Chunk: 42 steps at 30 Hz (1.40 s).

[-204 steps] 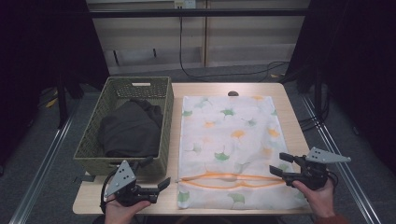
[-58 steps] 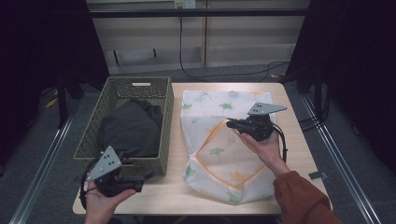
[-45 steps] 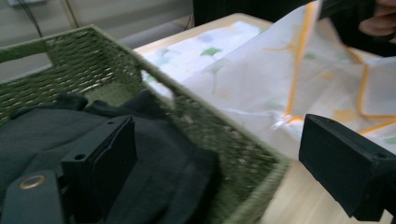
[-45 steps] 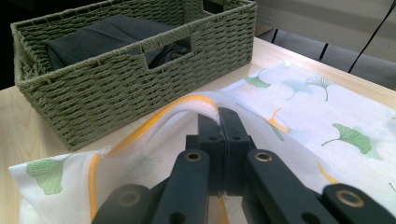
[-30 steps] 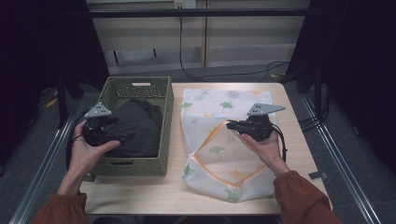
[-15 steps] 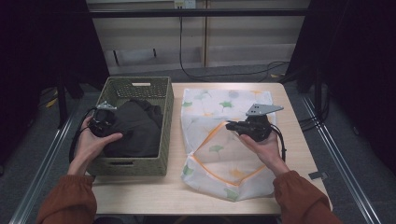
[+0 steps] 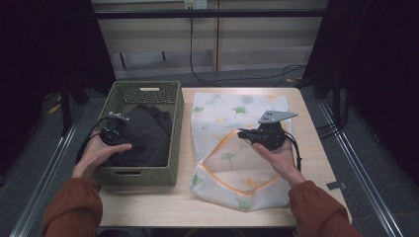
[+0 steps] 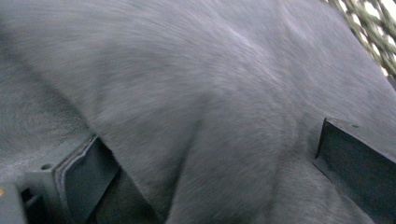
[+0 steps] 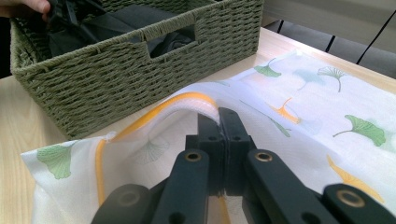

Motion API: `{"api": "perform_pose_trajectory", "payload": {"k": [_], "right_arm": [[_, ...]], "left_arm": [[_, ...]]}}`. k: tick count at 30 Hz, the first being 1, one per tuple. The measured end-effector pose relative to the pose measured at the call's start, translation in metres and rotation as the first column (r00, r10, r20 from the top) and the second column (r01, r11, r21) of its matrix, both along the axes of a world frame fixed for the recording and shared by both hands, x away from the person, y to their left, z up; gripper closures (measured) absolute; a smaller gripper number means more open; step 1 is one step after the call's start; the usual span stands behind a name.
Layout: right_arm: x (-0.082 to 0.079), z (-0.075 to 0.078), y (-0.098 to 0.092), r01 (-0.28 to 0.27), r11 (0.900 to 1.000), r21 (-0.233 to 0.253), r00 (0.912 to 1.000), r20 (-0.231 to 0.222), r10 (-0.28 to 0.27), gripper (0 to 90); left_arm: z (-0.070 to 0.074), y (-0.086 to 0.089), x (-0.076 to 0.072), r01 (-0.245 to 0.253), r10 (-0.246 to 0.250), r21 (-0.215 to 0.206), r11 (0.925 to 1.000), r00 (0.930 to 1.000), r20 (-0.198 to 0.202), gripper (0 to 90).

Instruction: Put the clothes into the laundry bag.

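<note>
A white mesh laundry bag (image 7: 237, 111) with a leaf print and orange trim lies on the table, its near opening lifted. My right gripper (image 7: 242, 133) is shut on the bag's orange-edged rim (image 9: 196, 100) and holds it above the table. Its closed jaws pinch the white hem in the right gripper view (image 9: 217, 119). A dark grey garment (image 7: 146, 133) fills the green woven basket (image 7: 175, 106). My left gripper (image 7: 114, 134) is down inside the basket against the garment. In the left gripper view its jaws stand wide apart with the grey cloth (image 8: 201, 107) bulging between them.
The basket (image 9: 116, 84) sits left of the bag, its handle cut-out facing my right gripper. Bare wooden table (image 7: 148, 202) runs along the front edge. Cables (image 7: 212, 76) lie on the floor beyond the table, with metal rails on both sides.
My left gripper moved from the table's front edge up into the basket and onto the dark garment. My right gripper has kept the bag's rim raised, almost still.
</note>
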State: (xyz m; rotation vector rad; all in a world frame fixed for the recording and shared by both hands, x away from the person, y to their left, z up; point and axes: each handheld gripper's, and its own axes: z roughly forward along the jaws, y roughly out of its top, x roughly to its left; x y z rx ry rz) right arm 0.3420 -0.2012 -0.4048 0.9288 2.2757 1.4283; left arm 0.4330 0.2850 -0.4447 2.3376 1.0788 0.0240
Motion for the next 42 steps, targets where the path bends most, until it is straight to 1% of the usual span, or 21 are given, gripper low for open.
{"api": "perform_pose_trajectory", "payload": {"k": [2, 6, 9, 11, 12, 14, 15, 16, 17, 19, 20, 22, 24, 25, 26, 28, 29, 32, 34, 36, 42], "right_arm": [[0.000, -0.001, 0.000, 0.001, 1.000, -0.001, 1.0000, -0.003, -0.001, 89.4], [0.000, 0.000, 0.000, 0.001, 1.000, -0.002, 1.0000, -0.001, -0.001, 89.4], [0.000, 0.000, -0.001, 0.005, 1.000, -0.002, 1.0000, -0.001, -0.005, 89.4], [0.000, -0.001, -0.001, 0.005, 1.000, -0.002, 1.0000, -0.001, -0.005, 89.4], [0.000, -0.001, -0.001, 0.005, 1.000, -0.002, 1.0000, -0.001, -0.005, 89.4], [-0.001, 0.000, 0.000, 0.000, 1.000, -0.005, 1.0000, 0.001, 0.000, 89.4], [-0.001, 0.000, 0.000, 0.000, 1.000, -0.005, 1.0000, 0.001, 0.000, 89.4], [0.000, 0.000, 0.000, 0.000, 1.000, -0.009, 1.0000, 0.003, 0.000, 89.4], [0.000, 0.000, 0.000, 0.000, 1.000, -0.009, 1.0000, 0.003, 0.000, 89.4], [0.001, 0.000, 0.000, 0.003, 1.000, -0.006, 1.0000, -0.001, -0.003, 89.4], [0.001, 0.000, -0.001, 0.002, 1.000, -0.009, 1.0000, 0.001, -0.002, 89.4], [0.001, 0.000, -0.001, 0.005, 1.000, -0.007, 1.0000, 0.001, -0.005, 89.4], [0.002, 0.000, -0.001, 0.007, 1.000, -0.012, 1.0000, 0.000, -0.007, 89.3], [0.002, 0.000, -0.001, 0.007, 1.000, -0.012, 1.0000, 0.000, -0.007, 89.3], [0.002, 0.000, 0.000, 0.006, 1.000, -0.012, 1.0000, -0.001, -0.006, 89.3], [0.002, -0.001, 0.000, 0.003, 1.000, -0.016, 1.0000, 0.001, -0.003, 89.3], [0.002, 0.000, 0.001, 0.000, 1.000, -0.015, 1.0000, 0.002, 0.000, 89.3], [0.003, 0.000, -0.001, 0.004, 1.000, -0.017, 1.0000, 0.004, -0.004, 89.2], [0.003, -0.001, -0.001, 0.003, 1.000, -0.013, 1.0000, 0.004, -0.003, 89.2], [0.003, 0.000, -0.001, 0.007, 1.000, -0.019, 1.0000, 0.004, -0.007, 89.2], [0.003, -0.002, 0.002, 0.012, 0.999, -0.031, 0.9999, 0.004, -0.012, 88.2]], "left_arm": [[-0.004, -0.005, 0.008, 0.020, -0.019, 0.024, 0.9995, 0.9989, -0.043, 0.0], [-0.014, -0.006, 0.010, -0.005, 0.005, 0.011, 0.9999, 0.9996, -0.027, 0.0], [-0.019, -0.003, 0.011, 0.036, -0.036, 0.014, 0.9992, 0.9993, -0.004, 0.0], [-0.022, -0.002, 0.010, 0.005, -0.005, -0.022, 0.9997, 1.0000, -0.006, 0.0], [-0.022, 0.000, 0.013, -0.026, 0.025, -0.029, 0.9992, 0.9988, -0.041, 0.0], [-0.021, -0.008, 0.018, -0.040, 0.042, 0.030, 0.9987, 0.9966, -0.071, 0.0], [-0.021, -0.008, 0.018, -0.040, 0.042, 0.030, 0.9987, 0.9966, -0.071, 0.0], [-0.021, -0.010, 0.018, -0.010, 0.014, 0.064, 0.9979, 0.9973, -0.072, 0.0], [-0.022, -0.013, 0.017, -0.034, 0.037, 0.053, 0.9980, 0.9969, -0.070, 0.0], [-0.023, -0.014, 0.017, -0.006, 0.010, 0.065, 0.9979, 0.9984, -0.056, 0.0], [-0.024, -0.017, 0.016, -0.043, 0.045, 0.044, 0.9981, 0.9976, -0.052, 0.0], [-0.026, -0.019, 0.015, -0.008, 0.011, 0.080, 0.9967, 0.9991, -0.042, 0.0], [-0.026, -0.033, 0.018, 0.000, 0.010, 0.190, 0.9817, 0.9986, -0.053, 0.7], [-0.026, -0.033, 0.018, 0.000, 0.010, 0.190, 0.9817, 0.9986, -0.053, 3.6], [-0.023, -0.037, 0.020, -0.005, 0.023, 0.244, 0.9696, 0.9973, -0.070, 3.6], [-0.018, -0.037, 0.023, -0.024, 0.049, 0.253, 0.9673, 0.9942, -0.095, 13.4], [-0.018, -0.038, 0.023, -0.055, 0.079, 0.240, 0.9692, 0.9925, -0.093, 19.3], [-0.013, -0.038, 0.025, -0.059, 0.088, 0.271, 0.9607, 0.9914, -0.097, 35.4], [-0.012, -0.037, 0.026, -0.073, 0.099, 0.263, 0.9621, 0.9910, -0.090, 38.9], [-0.008, -0.036, 0.027, -0.097, 0.122, 0.258, 0.9614, 0.9893, -0.081, 52.8], [-0.004, -0.032, 0.029, -0.109, 0.131, 0.225, 0.9682, 0.9881, -0.082, 63.6]]}}
